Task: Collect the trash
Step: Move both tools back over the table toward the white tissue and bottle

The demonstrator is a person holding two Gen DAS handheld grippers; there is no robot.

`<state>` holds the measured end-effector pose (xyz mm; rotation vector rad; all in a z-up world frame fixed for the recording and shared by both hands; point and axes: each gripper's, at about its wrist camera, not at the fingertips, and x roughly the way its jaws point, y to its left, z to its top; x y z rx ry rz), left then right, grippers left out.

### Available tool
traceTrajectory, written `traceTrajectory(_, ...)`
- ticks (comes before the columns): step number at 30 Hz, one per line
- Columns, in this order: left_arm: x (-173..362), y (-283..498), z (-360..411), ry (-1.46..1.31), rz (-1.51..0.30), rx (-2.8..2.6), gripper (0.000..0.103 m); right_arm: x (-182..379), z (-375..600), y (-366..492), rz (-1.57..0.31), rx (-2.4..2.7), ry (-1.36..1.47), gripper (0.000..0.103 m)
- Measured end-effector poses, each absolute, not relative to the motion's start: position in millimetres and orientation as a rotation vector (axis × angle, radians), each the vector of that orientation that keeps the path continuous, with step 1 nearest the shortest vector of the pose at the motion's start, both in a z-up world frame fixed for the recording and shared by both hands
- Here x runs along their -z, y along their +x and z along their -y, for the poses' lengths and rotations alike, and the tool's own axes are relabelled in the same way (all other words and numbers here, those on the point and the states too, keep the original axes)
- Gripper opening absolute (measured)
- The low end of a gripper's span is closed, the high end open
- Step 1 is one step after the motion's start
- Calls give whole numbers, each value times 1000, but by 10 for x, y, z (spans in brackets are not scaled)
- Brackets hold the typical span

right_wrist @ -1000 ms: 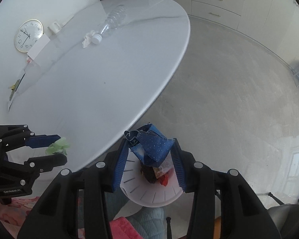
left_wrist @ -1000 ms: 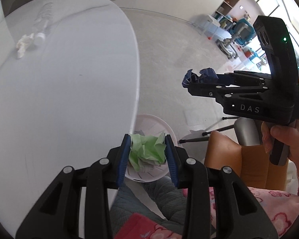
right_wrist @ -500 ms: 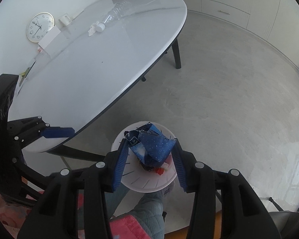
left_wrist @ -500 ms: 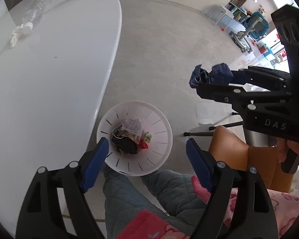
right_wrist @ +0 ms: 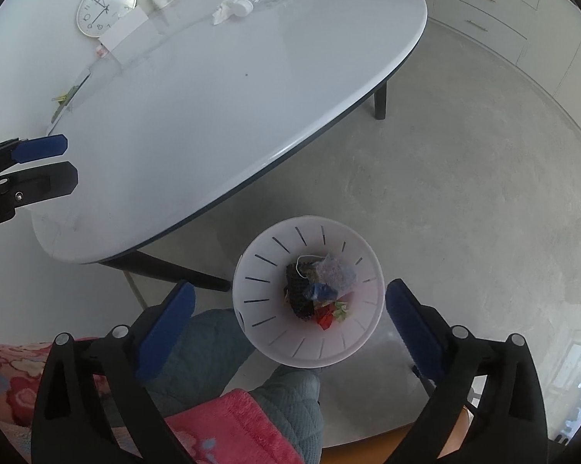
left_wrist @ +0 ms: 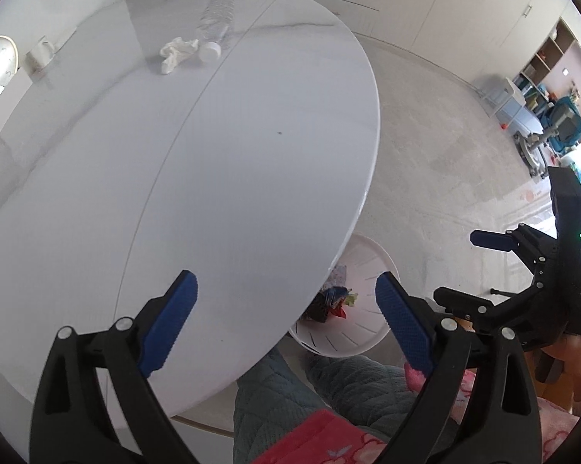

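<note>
Facing the clear plastic bottle (left_wrist: 217, 19) and crumpled white tissue (left_wrist: 176, 53) at the far end of the white oval table (left_wrist: 213, 178), bottle's long axis pointing away. Left gripper (left_wrist: 286, 301), fingers spread and empty, hanging over the table's near edge, nearer than the right gripper (right_wrist: 290, 309), likewise spread and empty, above the white slotted bin (right_wrist: 267, 332) beside that edge.

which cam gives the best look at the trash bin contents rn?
Right wrist. It looks almost straight down into the white bin, whole rim visible, with the trash pile unobstructed between the open right gripper fingers. In the left wrist view the table edge covers much of the bin, leaving only part of the pile visible.
</note>
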<state>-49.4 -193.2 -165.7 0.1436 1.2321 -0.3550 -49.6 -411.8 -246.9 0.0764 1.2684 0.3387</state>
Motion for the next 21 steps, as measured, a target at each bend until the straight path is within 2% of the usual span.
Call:
traceTrajectory(5,1538,-320,1632,115,-1177,317,95,2253,4088,-345,-1220,-328,71,101)
traceTrajectory(11,1427,107,1431,115,-1133,298,95,1974,3927,41,-1158,-305,77,101)
traceTrajectory(21,1486,1263,1115,131,-1078,324,95,1709,3544,1079,-1079,-219,114,101)
